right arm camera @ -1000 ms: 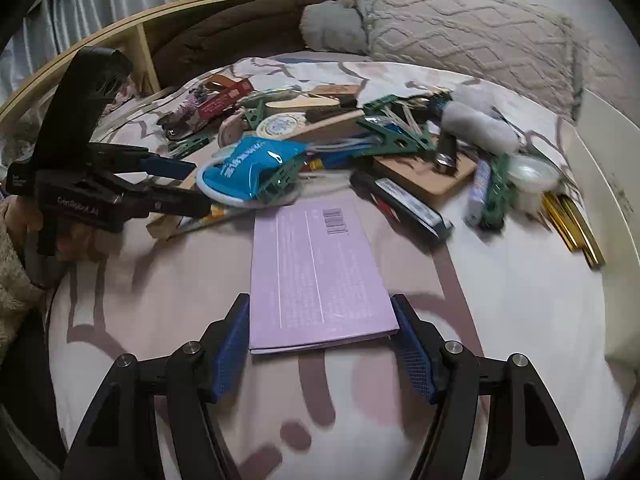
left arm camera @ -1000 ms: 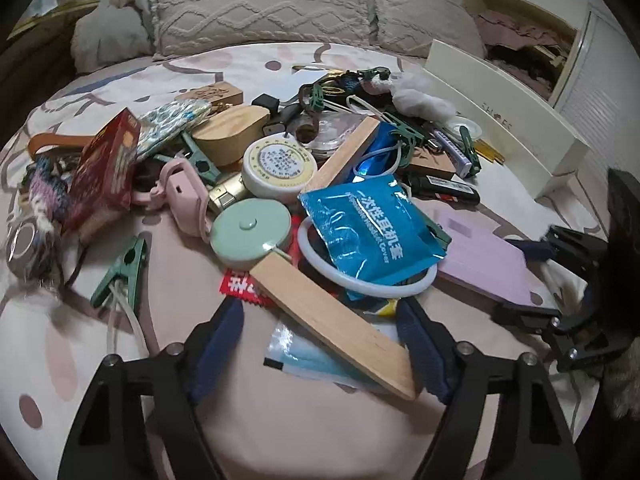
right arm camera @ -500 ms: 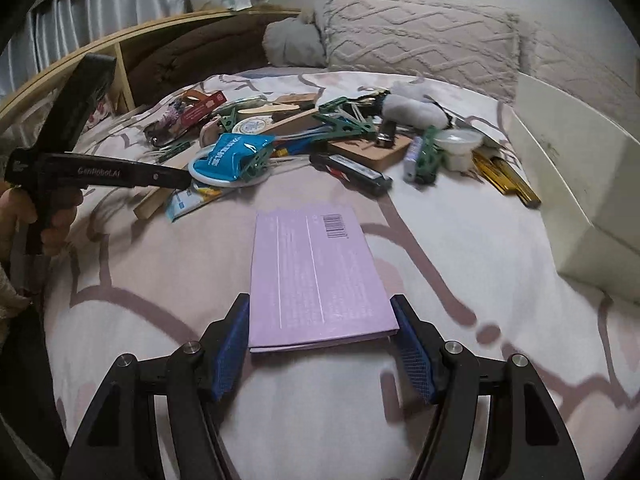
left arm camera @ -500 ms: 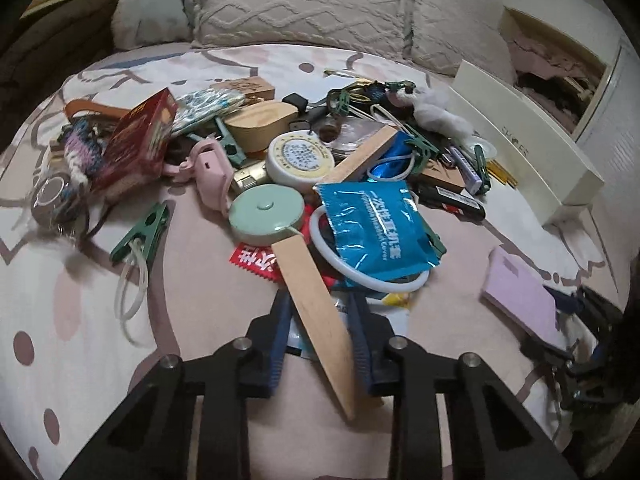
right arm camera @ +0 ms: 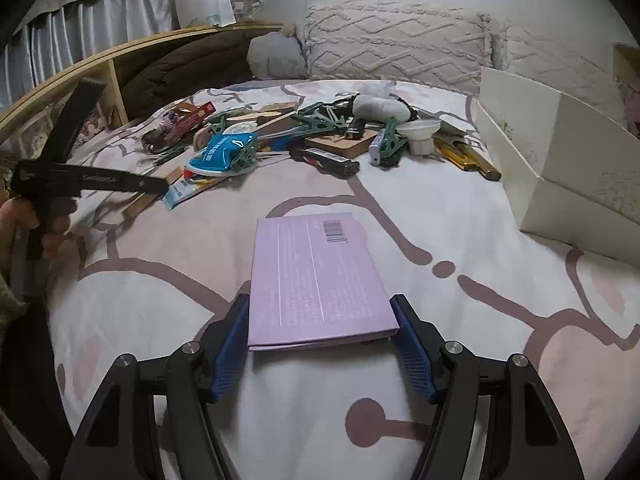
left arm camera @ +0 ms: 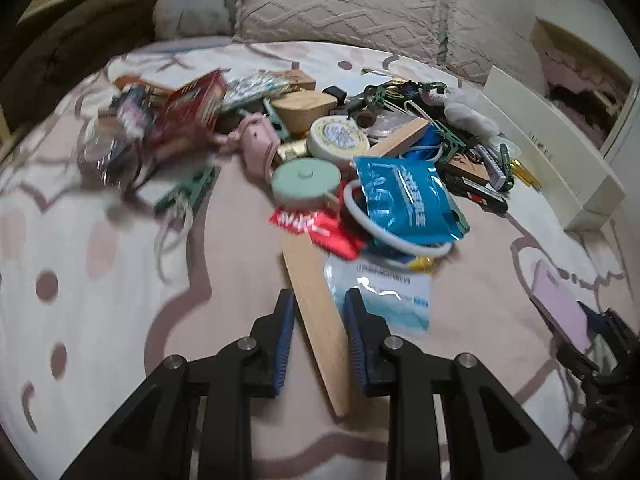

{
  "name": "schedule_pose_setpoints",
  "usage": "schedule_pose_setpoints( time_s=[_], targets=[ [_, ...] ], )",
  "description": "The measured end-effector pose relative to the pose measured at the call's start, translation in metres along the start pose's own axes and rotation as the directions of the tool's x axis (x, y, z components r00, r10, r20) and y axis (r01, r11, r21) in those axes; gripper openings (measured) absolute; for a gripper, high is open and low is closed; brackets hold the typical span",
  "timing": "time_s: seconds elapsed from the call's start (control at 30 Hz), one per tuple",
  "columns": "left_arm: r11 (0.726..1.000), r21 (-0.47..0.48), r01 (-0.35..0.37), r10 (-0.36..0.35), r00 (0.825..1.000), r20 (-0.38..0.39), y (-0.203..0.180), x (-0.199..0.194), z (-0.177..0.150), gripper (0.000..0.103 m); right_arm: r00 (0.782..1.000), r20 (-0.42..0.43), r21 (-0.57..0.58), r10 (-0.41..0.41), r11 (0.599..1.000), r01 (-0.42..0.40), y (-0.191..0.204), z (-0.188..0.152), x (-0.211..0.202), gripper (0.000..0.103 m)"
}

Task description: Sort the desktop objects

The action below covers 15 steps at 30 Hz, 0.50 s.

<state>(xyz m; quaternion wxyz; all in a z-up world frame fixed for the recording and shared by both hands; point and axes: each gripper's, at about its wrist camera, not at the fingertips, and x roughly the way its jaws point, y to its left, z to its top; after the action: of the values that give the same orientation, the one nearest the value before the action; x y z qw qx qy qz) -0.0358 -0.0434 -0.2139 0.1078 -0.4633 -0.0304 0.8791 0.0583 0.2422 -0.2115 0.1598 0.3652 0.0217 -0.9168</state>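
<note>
A long wooden strip (left arm camera: 308, 264) reaches from under the clutter pile toward me, and my left gripper (left arm camera: 320, 300) is shut on its near end, blue pads against both sides. From the right wrist view that left gripper (right arm camera: 156, 186) sits at the left, held by a hand, with the wooden strip (right arm camera: 146, 198) under its tip. My right gripper (right arm camera: 320, 308) is shut on a purple booklet (right arm camera: 316, 276), gripped by its near edge above the bedspread. In the left wrist view, this right gripper (left arm camera: 592, 328) and the booklet (left arm camera: 560, 308) appear at the far right.
The clutter pile includes a blue packet (left arm camera: 404, 200), a white ring, a green round case (left arm camera: 306, 180), a red box (left arm camera: 192, 112), clips and a clear packet (left arm camera: 384, 296). A white open box (right arm camera: 560, 168) stands at the right. Pillows line the back, a wooden shelf the left.
My left gripper has shut on the wooden strip and drawn back with it. My right gripper has carried the purple booklet away from the pile, toward the white box side.
</note>
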Motion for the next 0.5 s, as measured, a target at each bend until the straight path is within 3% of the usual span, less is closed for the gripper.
schedule_pose_setpoints(
  time_s=[0.23,0.37,0.5],
  targets=[
    [1.0,-0.01,0.024,-0.023,1.0,0.007,-0.011,-0.01,-0.018,0.026,0.999,-0.003,-0.01,-0.045,0.999,0.045,0.0,0.0,-0.003,0.07],
    [0.999,0.017,0.042,-0.042,0.999,0.013,-0.023,-0.014,-0.024,0.026,0.996,-0.001,-0.014,-0.084,0.996,0.084,-0.002,0.0,-0.005,0.082],
    [0.997,0.057,0.049,-0.05,0.999,0.013,-0.033,-0.014,-0.026,0.026,0.993,-0.009,0.005,-0.115,0.993,0.115,-0.009,0.002,-0.007,0.084]
  ],
)
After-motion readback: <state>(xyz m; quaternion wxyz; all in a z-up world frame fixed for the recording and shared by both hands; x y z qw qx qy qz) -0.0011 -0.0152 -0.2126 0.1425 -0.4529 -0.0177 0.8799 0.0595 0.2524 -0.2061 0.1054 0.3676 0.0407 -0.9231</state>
